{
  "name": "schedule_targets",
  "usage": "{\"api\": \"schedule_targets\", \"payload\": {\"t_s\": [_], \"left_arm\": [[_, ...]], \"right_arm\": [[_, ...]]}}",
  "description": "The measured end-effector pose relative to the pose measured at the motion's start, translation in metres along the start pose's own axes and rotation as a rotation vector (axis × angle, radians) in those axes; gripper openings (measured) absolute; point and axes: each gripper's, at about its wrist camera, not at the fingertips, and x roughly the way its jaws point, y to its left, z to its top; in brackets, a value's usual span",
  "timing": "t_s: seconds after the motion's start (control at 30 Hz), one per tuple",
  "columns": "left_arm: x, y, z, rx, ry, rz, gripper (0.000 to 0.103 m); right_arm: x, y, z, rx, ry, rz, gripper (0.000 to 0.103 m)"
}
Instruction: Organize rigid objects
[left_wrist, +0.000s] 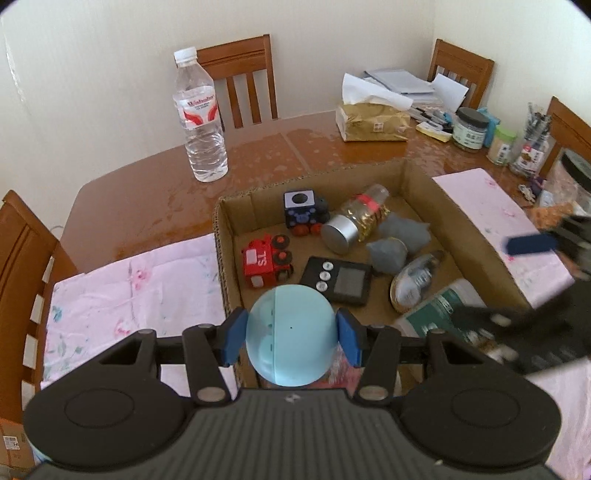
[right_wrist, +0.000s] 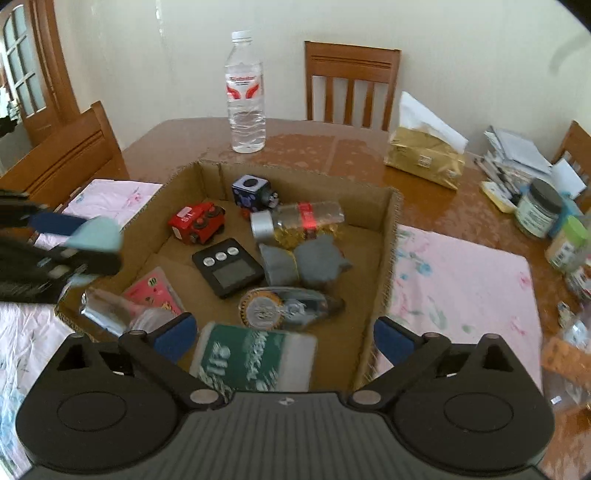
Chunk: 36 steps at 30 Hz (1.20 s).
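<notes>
My left gripper (left_wrist: 292, 334) is shut on a pale blue ball (left_wrist: 291, 325), held above the near left corner of a cardboard box (left_wrist: 225, 258). From the right wrist view the ball (right_wrist: 98, 234) and its gripper hang over the box's left wall. My right gripper (right_wrist: 284, 334) is open, its blue pads wide apart over the box's near end. Between and below them is a blurred green and white packet (right_wrist: 255, 356), touching neither pad. In the box (right_wrist: 391, 229) lie a red toy truck (right_wrist: 197, 223), a black timer (right_wrist: 229, 267), a silver-lidded jar (right_wrist: 303, 219) and a blue cube toy (right_wrist: 251, 190).
The box stands on a pink cloth (right_wrist: 461, 288) on a brown table (right_wrist: 369, 155). A water bottle (right_wrist: 245, 96) stands behind it and a gold tissue pack (right_wrist: 424, 162) at the back right. Jars (right_wrist: 539, 210) and papers crowd the right edge. Wooden chairs ring the table.
</notes>
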Motion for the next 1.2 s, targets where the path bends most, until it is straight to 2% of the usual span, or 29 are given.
{"api": "schedule_targets", "payload": {"t_s": [0.23, 0.27, 0.33, 0.37, 0.5, 0.63, 0.9, 1.2], "left_arm": [[0.034, -0.004, 0.008, -0.011, 0.017, 0.009, 0.052], [0.035, -0.005, 0.008, -0.012, 0.01, 0.015, 0.056], [0.033, -0.007, 0.01, -0.005, -0.011, 0.03, 0.073], [0.03, -0.008, 0.011, -0.004, -0.026, 0.036, 0.086], [0.006, -0.013, 0.009, -0.013, -0.069, 0.066, 0.093], [-0.023, -0.018, 0.001, -0.062, -0.052, 0.106, 0.093], [-0.064, -0.024, -0.023, -0.165, 0.035, 0.137, 0.096], [-0.091, -0.023, -0.029, -0.209, 0.011, 0.177, 0.096]], "right_arm": [[-0.024, -0.012, -0.007, 0.063, -0.009, -0.034, 0.103], [-0.026, -0.013, -0.007, 0.067, -0.006, -0.037, 0.103], [-0.031, -0.014, -0.006, 0.073, -0.006, -0.044, 0.103], [-0.033, -0.013, -0.005, 0.076, -0.004, -0.048, 0.103], [-0.04, -0.01, 0.003, 0.099, 0.018, -0.091, 0.103], [-0.044, -0.007, 0.009, 0.147, 0.065, -0.142, 0.103], [-0.065, 0.011, 0.007, 0.162, 0.087, -0.18, 0.103], [-0.087, 0.028, 0.004, 0.149, 0.069, -0.165, 0.103]]}}
